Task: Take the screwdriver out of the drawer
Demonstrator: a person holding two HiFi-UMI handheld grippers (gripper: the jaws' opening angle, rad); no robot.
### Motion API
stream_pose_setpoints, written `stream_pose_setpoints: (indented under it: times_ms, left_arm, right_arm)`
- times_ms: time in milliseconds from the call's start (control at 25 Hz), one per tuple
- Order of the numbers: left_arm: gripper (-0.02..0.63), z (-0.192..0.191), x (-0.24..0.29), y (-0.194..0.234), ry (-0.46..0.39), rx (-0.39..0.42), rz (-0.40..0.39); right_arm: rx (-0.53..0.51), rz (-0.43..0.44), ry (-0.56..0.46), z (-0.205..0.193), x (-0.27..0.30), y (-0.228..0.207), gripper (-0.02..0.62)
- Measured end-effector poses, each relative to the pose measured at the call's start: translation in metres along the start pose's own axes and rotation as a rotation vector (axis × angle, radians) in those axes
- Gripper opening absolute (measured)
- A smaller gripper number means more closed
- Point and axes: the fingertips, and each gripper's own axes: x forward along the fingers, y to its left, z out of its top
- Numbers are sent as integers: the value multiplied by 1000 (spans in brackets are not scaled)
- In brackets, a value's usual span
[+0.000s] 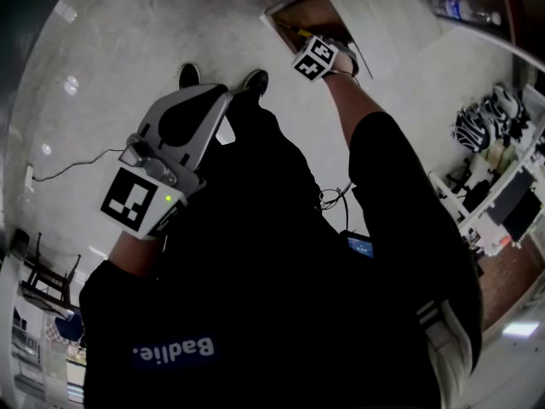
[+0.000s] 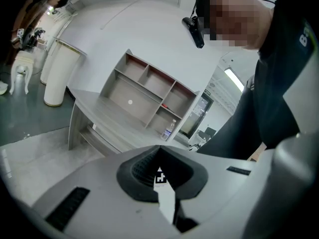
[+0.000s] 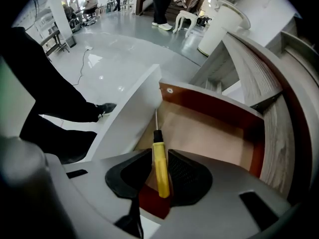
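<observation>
A screwdriver (image 3: 160, 168) with a yellow handle and a thin metal shaft lies between the pads of my right gripper (image 3: 160, 156), which is shut on the handle. Its tip points along the left wall of the open drawer (image 3: 214, 101), which has red-brown sides and a tan bottom. In the head view the right gripper (image 1: 319, 55) reaches into the drawer (image 1: 294, 11), and a bit of the yellow screwdriver (image 1: 300, 31) shows beside it. My left gripper (image 1: 223, 92) hangs over the floor by the person's shoes, shut with nothing in it. Seen from its own camera, the left gripper (image 2: 159, 149) has its jaw tips together.
The drawer's white front panel (image 3: 129, 118) stands to the left of the jaws. A white cylindrical bin (image 3: 219, 24) sits beyond the desk. A shelf unit (image 2: 149, 93) and a water bottle (image 2: 168, 129) stand on the desktop. A cable (image 1: 77, 164) runs across the glossy floor.
</observation>
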Motion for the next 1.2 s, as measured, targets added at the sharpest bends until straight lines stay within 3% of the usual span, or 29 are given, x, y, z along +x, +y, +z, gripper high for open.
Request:
stream_pose_setpoints:
  times_ms: [720, 920, 1200]
  left_arm:
    - [-2, -6, 0, 2, 35, -5, 22]
    - [-2, -2, -4, 1, 25, 5, 21]
    - [-2, 21, -4, -13, -21, 29, -6]
  right_arm:
    - [-72, 16, 63, -9, 22, -2, 101]
    - [-31, 16, 55, -5, 14, -3, 98]
    - [103, -6, -12, 7, -26, -2, 98]
